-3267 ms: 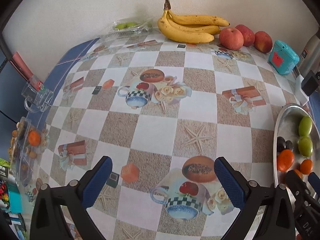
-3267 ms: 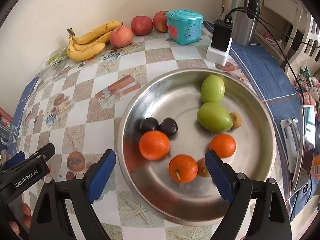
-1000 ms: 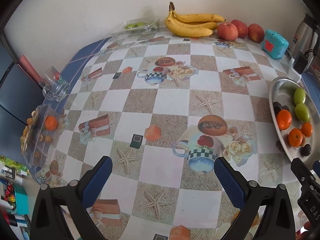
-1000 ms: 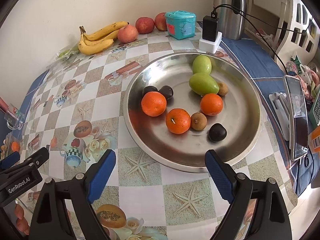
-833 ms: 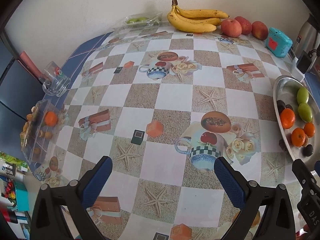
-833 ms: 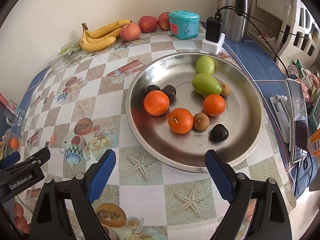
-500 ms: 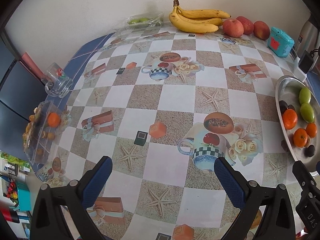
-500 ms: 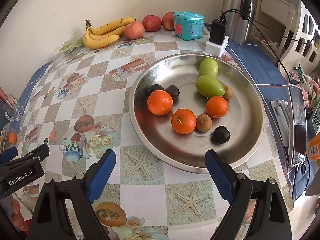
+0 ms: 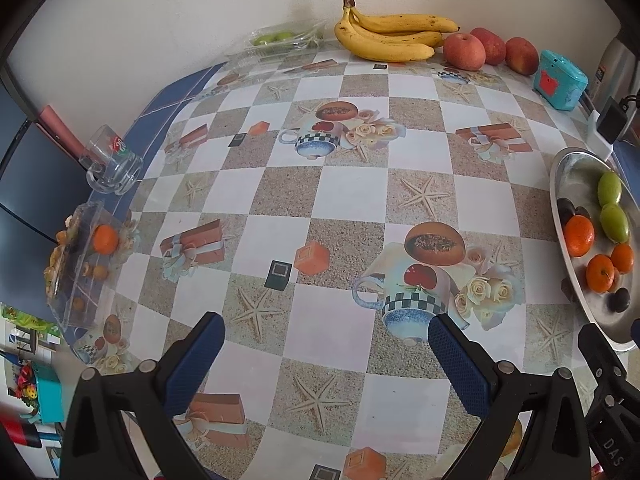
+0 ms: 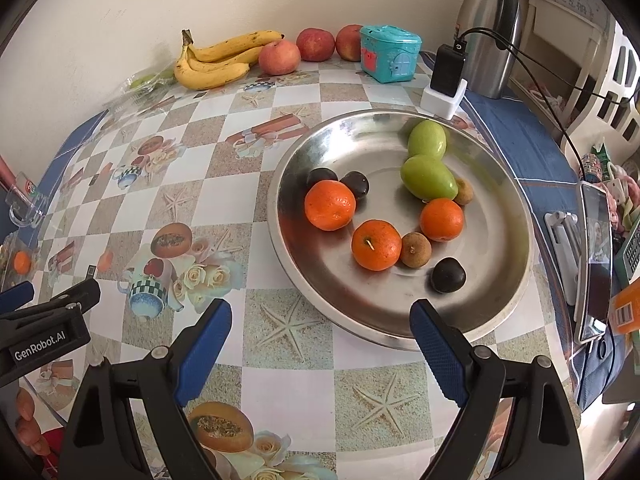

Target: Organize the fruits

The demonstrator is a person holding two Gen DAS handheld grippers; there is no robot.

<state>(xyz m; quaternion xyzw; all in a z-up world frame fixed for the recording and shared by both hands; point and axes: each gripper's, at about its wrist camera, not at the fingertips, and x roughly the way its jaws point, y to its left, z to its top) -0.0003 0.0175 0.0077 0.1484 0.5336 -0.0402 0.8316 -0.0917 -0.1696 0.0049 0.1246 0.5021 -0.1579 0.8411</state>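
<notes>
A round steel plate [image 10: 500, 280] holds three oranges [image 10: 330, 205], two green fruits [image 10: 428, 178], dark plums [image 10: 448, 275] and small brown fruits. It shows at the right edge of the left wrist view [image 9: 560, 168]. A banana bunch [image 9: 384, 38] and three red apples [image 9: 464, 51] lie by the far wall; they also show in the right wrist view [image 10: 216, 60]. My left gripper [image 9: 326, 342] is open and empty above the patterned tablecloth. My right gripper [image 10: 320, 330] is open and empty, just short of the plate's near rim.
A teal box [image 10: 390, 54], a charger block [image 10: 444, 88] and a steel kettle [image 10: 490, 28] stand at the back right. A glass mug [image 9: 112, 160] and a clear snack box [image 9: 84, 256] sit at the left table edge. A phone [image 10: 596, 256] lies right of the plate.
Both grippers have pulled back from the table since 3.3 s ago, then crept slightly forward over the last second. Both stay open and empty. A third dark plum now shows on the plate.
</notes>
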